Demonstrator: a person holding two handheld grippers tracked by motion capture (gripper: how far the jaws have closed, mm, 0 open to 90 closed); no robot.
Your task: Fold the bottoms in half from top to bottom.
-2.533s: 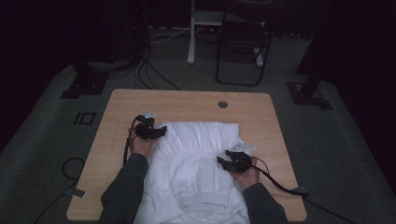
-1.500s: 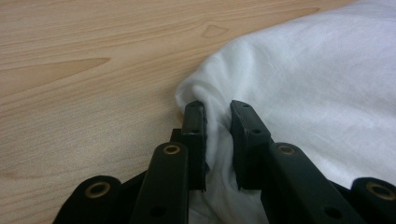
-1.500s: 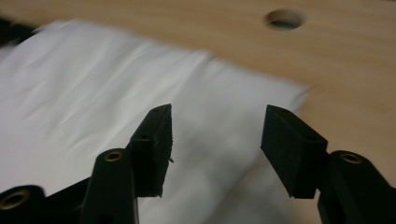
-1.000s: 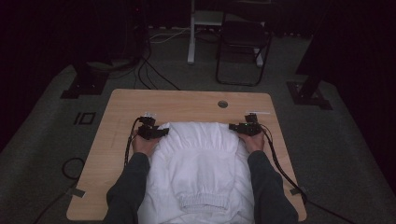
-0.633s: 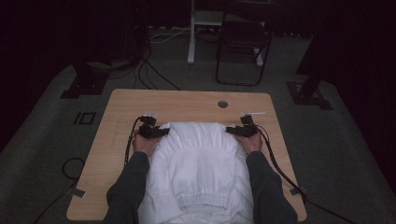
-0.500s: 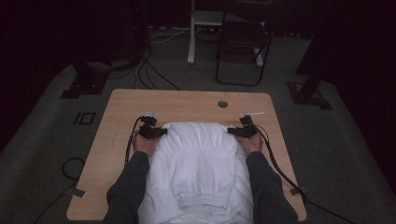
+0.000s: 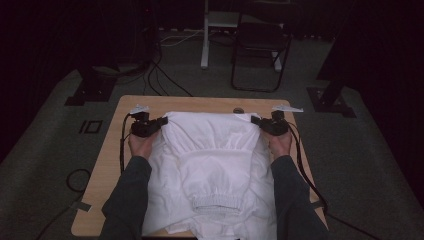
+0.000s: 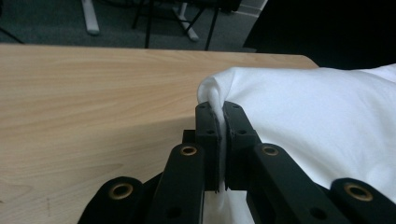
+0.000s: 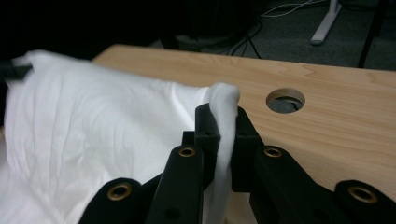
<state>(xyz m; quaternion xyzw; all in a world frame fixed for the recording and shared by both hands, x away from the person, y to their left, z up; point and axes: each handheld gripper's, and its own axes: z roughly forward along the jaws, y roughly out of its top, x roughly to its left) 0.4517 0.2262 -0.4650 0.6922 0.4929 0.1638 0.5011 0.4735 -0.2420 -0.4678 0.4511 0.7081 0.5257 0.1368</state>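
A white garment (image 7: pixel 210 170) with an elastic band lies spread over the middle of the wooden table (image 7: pixel 200 102). My left gripper (image 7: pixel 161 122) is shut on the garment's far left corner (image 8: pixel 212 93), with cloth pinched between its jaws. My right gripper (image 7: pixel 257 121) is shut on the far right corner (image 9: pixel 223 95). Between the two grippers the cloth's far edge is stretched and raised a little above the tabletop. White cloth (image 9: pixel 93 126) fans out leftward in the right gripper view.
A round cable hole (image 9: pixel 285 100) is cut in the table near the right gripper, also visible at the far edge (image 7: pixel 238 110). A black chair (image 7: pixel 260 45) and a white stand (image 7: pixel 205 35) are on the floor beyond the table. Cables trail off both sides.
The right gripper moved from the garment's near right side up to the far right corner and shut on it. Both grippers have since lifted and stretched the far edge of the cloth.
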